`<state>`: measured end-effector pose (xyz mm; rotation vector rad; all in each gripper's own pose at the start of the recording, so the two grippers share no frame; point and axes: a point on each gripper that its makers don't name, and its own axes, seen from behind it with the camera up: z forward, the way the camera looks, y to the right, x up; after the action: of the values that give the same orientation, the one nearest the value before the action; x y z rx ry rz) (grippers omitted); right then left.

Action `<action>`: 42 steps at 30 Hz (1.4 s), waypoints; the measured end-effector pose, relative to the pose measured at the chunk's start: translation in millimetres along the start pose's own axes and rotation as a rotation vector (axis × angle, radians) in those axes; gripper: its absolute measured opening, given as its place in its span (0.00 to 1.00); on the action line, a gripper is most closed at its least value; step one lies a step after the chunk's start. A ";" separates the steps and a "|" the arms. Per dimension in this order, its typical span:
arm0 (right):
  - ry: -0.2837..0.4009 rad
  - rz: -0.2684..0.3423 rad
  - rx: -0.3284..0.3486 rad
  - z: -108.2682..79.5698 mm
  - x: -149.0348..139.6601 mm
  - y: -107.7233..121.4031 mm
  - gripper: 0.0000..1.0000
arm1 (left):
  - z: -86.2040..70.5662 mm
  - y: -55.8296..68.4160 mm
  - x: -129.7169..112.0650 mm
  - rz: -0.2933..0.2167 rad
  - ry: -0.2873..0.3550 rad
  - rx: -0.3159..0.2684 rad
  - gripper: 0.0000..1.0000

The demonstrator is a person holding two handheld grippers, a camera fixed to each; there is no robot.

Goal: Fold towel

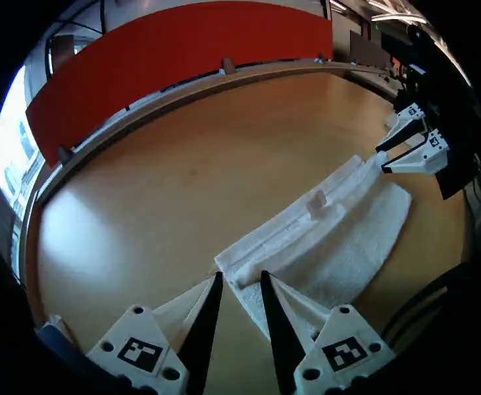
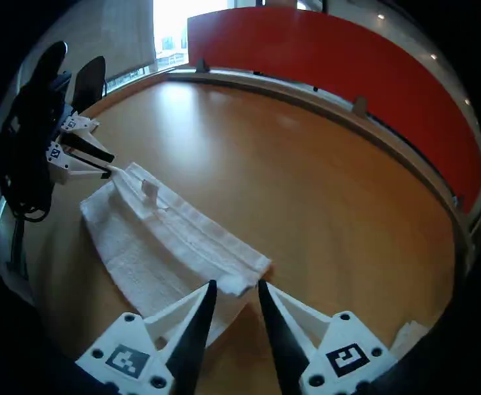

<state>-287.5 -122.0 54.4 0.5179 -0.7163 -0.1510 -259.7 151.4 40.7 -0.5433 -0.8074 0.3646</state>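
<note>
Pinching the towel [image 1: 345, 230] by one end corner with the left gripper [image 1: 240, 280] and by the opposite corner with the right gripper [image 2: 235, 289], both claws squeezing cloth. Resting it partly folded on the wooden table [image 1: 174, 197]. Expecting soft, light, floppy fabric, probably sagging between holds; judging corners the surest grip.

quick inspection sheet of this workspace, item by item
surface: wooden table, glossy, window glare
job's things: white towel, long edge folded over, small tag standing up
clutter: nothing seen
grippers: left gripper and right gripper each have a towel corner between parted fingertips; whether they pinch it cannot be told
cables: dark loops, likely cables, behind the left gripper
surroundings: red panel, window, dark chairs
</note>
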 end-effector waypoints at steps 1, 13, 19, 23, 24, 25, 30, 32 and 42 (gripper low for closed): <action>0.001 0.000 -0.002 0.4 0.7 1.1 0.59 | 0.7 -1.6 0.3 0.002 0.000 0.007 0.46; 0.023 -0.010 -0.036 -4.1 4.9 9.9 0.93 | -2.9 -12.1 3.2 -0.039 0.003 0.033 1.00; 0.033 -0.001 -0.038 -11.0 2.1 6.8 0.94 | -7.1 -12.1 3.6 -0.061 0.007 0.030 0.99; 0.037 0.004 -0.036 -17.0 -1.7 3.0 0.94 | -12.4 -10.4 3.1 -0.060 0.011 0.030 0.99; 0.038 0.005 -0.036 -18.6 -2.7 2.0 0.94 | -14.2 -9.7 2.8 -0.060 0.012 0.029 0.99; 0.040 0.006 -0.036 -20.5 -3.6 1.1 0.94 | -16.4 -9.0 2.2 -0.062 0.014 0.029 1.00; 0.045 0.009 -0.037 -29.2 -8.7 -3.8 0.94 | -26.2 -5.1 -2.1 -0.076 0.018 0.027 0.99; 0.047 0.011 -0.038 -33.0 -11.1 -6.1 0.94 | -30.2 -2.7 -4.9 -0.083 0.019 0.025 0.99; 0.053 0.031 -0.045 -50.2 -25.6 -18.2 0.94 | -48.2 6.0 -24.2 -0.122 0.011 0.037 0.99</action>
<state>-272.8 -109.8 -1.7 0.4658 -0.6675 -0.1234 -239.2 128.8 -4.2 -0.4589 -0.8175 0.2637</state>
